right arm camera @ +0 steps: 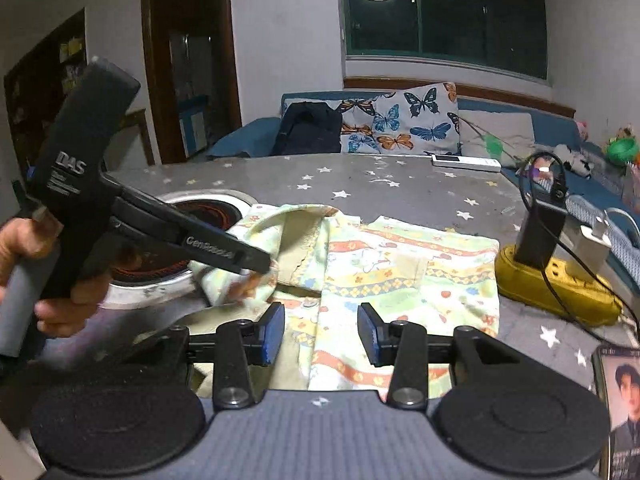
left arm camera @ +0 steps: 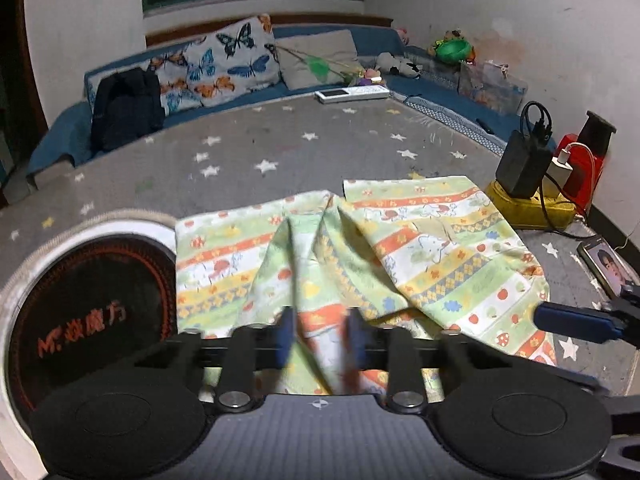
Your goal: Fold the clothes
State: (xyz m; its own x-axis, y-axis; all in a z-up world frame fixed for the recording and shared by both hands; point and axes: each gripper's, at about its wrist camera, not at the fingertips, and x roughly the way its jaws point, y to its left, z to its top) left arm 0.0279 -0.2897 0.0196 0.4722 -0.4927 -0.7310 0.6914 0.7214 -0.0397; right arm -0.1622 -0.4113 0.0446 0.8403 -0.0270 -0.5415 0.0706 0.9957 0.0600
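From the left wrist camera, the patterned garment [left arm camera: 420, 248] lies on the grey star-print table cover [left arm camera: 280, 148], between the round inset burner [left arm camera: 92, 280] on one side and the yellow power strip [left arm camera: 528, 208] on the other. The left gripper [left arm camera: 320, 340] has its blue pads drawn narrow on a lifted ridge of the cloth, which rises in a blurred, tented fold toward the camera; the blur suggests the fabric is on the move. The right gripper's blue tip [left arm camera: 576, 322] shows at the garment's near right edge. From the right wrist camera, the right gripper [right arm camera: 322, 332] stands wide apart, holding nothing, hovering over the near hem of the garment [right arm camera: 400, 264]. The left gripper [right arm camera: 256, 260], held in a hand [right arm camera: 60, 308], pinches a bunched corner raised off the table beside the burner [right arm camera: 208, 216]. In my judgement a fold is in hand: the left side is being carried over toward the flat right part. The next move calls for laying that flap down squarely while the open tongs steady or smooth the hem. The garment's long axis runs left to right across the table, its lighter inner face turned up at the lifted flap
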